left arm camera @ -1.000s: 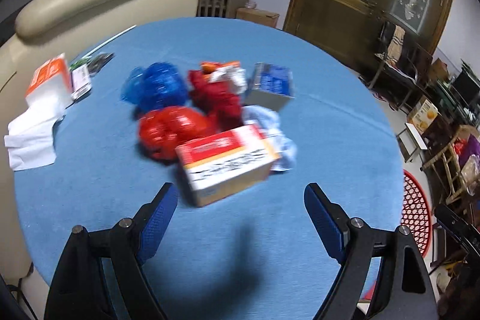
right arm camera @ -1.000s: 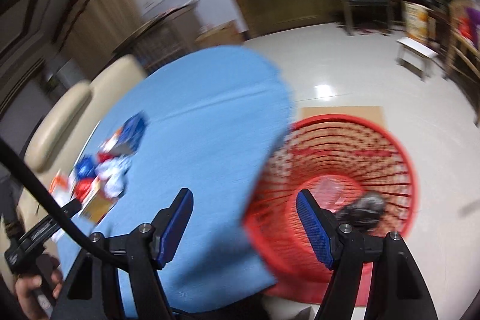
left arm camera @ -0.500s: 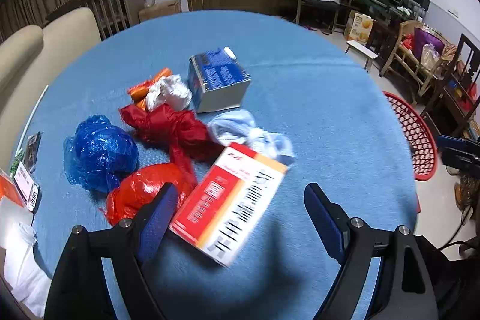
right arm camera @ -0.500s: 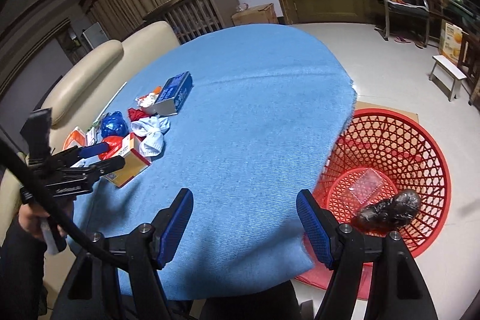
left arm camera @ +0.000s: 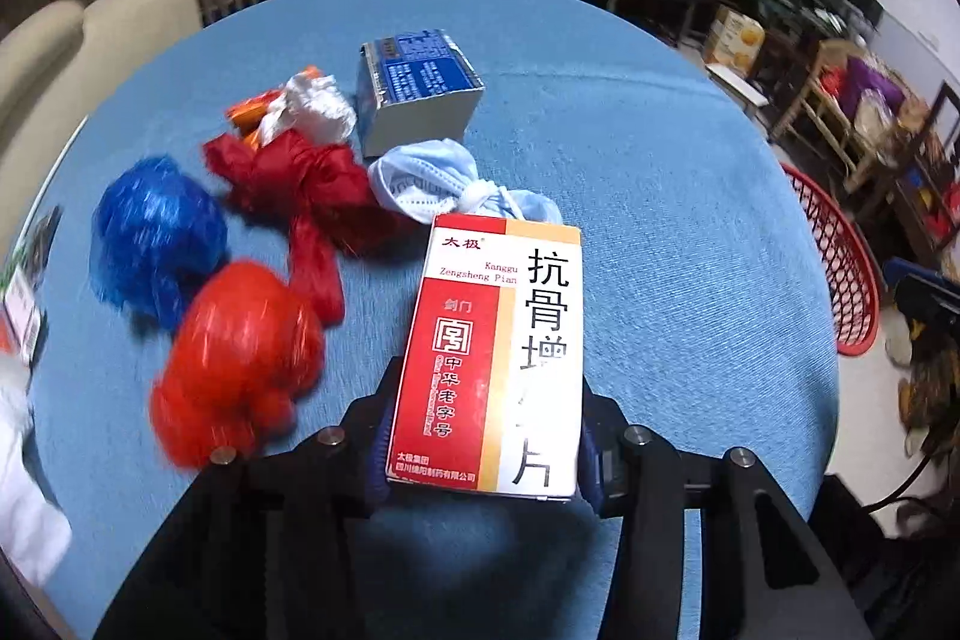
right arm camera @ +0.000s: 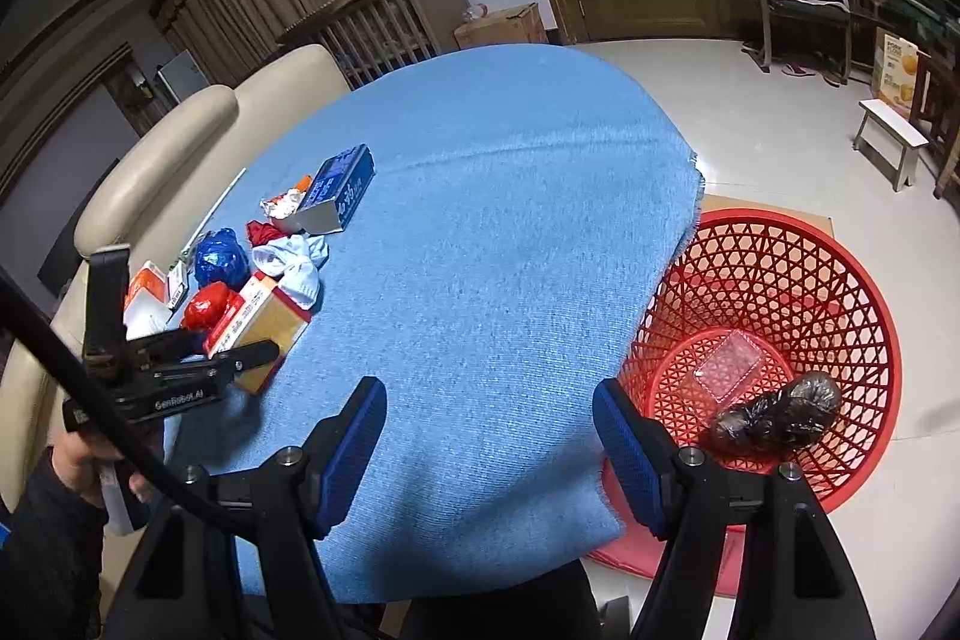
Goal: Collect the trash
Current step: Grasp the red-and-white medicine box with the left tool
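red-and-white cardboard medicine box (left arm camera: 498,358) with big black characters is clamped between the fingers of the left gripper (left arm camera: 486,454), sitting low over the round blue cloth-covered surface (left arm camera: 660,220) near its front edge. the rest of the trash sits just behind it: a crumpled red plastic bag (left arm camera: 234,364), a blue plastic bag wad (left arm camera: 156,232), a dark red knotted bag (left arm camera: 300,184), a pale blue face mask (left arm camera: 438,184) and a blue-and-silver carton (left arm camera: 420,88).

the right gripper (right arm camera: 489,454) is spread wide with nothing between its blue pads, hanging over the surface's near edge. the red plastic lattice basket (right arm camera: 840,280) is on the floor just off the right side, with a clear wrapper and a dark bagged lump already in it.

so the step looks like carrying the box across to that basket. my take: keep the squeeze steady, since the box is only pinched at its near end and could pivot or slip out. lift it clear of the cloth first, swing right without clipping the other gripper, and don't let go until it's properly over the basket's mouth, not the rim. plenty of trash left after this one.
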The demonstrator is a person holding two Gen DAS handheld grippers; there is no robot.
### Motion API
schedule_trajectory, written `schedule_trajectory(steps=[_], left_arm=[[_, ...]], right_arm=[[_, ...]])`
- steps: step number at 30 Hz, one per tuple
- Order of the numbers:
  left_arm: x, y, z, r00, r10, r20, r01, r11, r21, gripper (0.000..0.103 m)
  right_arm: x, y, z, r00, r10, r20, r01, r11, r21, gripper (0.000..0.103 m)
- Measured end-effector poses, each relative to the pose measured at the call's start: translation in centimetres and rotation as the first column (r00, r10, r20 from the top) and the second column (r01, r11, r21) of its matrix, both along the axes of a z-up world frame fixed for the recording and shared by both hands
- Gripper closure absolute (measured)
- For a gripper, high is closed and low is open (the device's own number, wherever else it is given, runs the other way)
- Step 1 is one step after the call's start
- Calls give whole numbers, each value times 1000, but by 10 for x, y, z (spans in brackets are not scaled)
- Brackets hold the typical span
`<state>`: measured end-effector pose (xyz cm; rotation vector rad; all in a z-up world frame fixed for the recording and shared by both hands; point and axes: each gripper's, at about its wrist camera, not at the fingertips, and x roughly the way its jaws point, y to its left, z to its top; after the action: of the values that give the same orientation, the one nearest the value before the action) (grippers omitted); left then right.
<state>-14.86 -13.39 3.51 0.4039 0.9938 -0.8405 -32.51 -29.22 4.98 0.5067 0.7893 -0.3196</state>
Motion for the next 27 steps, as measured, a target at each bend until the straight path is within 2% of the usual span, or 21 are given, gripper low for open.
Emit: schedule_trajectory(steps=[8, 16, 20, 27], left_arm=[[-24, 33, 10, 989, 146, -11, -146, 986, -75, 54], [-37, 79, 15, 949, 313, 29, -309, 947, -93, 54], [-38, 93, 17, 935, 350, 51, -344, 934, -93, 54], [-31, 108, 15, 904, 423, 65, -417, 905, -89, 54]], right_arm=[[-8, -3, 1, 1000, -15, 26, 14, 1000, 13, 28], [12, 14, -1, 998, 58, 4, -58, 998, 8, 28], [36, 29, 4, 994, 113, 1, -113, 994, -16, 28], [113, 55, 5, 972, 233, -7, -233, 972, -22, 28]])
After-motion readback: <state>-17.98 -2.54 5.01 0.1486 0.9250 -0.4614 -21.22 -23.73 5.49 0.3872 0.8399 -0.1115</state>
